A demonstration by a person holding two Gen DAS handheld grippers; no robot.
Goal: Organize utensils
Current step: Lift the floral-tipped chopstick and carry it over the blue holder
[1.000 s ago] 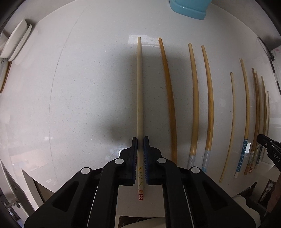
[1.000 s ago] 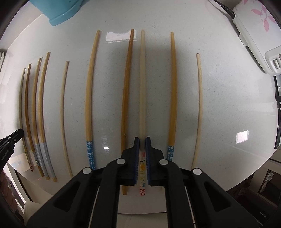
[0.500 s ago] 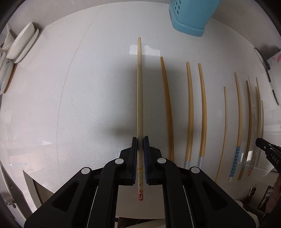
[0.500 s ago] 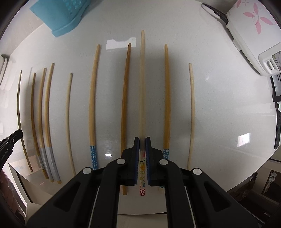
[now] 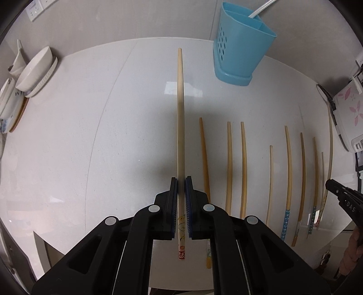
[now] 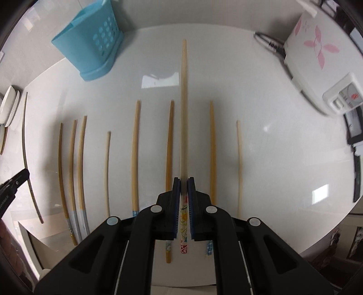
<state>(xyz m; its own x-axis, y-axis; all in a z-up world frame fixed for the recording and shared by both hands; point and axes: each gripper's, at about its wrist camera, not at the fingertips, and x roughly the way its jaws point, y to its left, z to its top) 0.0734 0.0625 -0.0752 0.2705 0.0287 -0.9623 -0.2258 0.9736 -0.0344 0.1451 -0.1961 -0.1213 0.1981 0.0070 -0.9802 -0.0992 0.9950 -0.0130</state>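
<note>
1. The left gripper (image 5: 181, 181) has its jaws clamped on a pale wooden chopstick (image 5: 180, 118). The stick points straight ahead, lifted above the counter, its printed handle end showing behind the blue pads.
2. The right gripper (image 6: 184, 182) has its jaws clamped the same way on a second pale chopstick (image 6: 183, 109), whose handle carries a flower pattern and a red tip.
3. Writing: in the left wrist view the right gripper's black finger at the far right edge bears white letters reading "DAS"; the rest is cut off. The print on the chopstick handles is too small to read.
4. A row of loose chopsticks (image 6: 135, 156) lies flat on the counter, roughly parallel and apart from one another. Some have blue dotted handles, some grey ones.
5. A light blue plastic utensil holder (image 5: 241, 47) with round holes in its wall stands upright at the back of the counter, well apart from both held sticks. A white handle pokes out of it.
6. The surface is a glossy white countertop (image 5: 90, 136) with fine speckles, meeting a plain grey wall.
7. Stacked white bowls and plates (image 5: 34, 70) sit at the left edge.
8. A white appliance with pink flower print (image 6: 317, 50) sits at the right.
9. A wall socket (image 5: 34, 9) shows at upper left.
</note>
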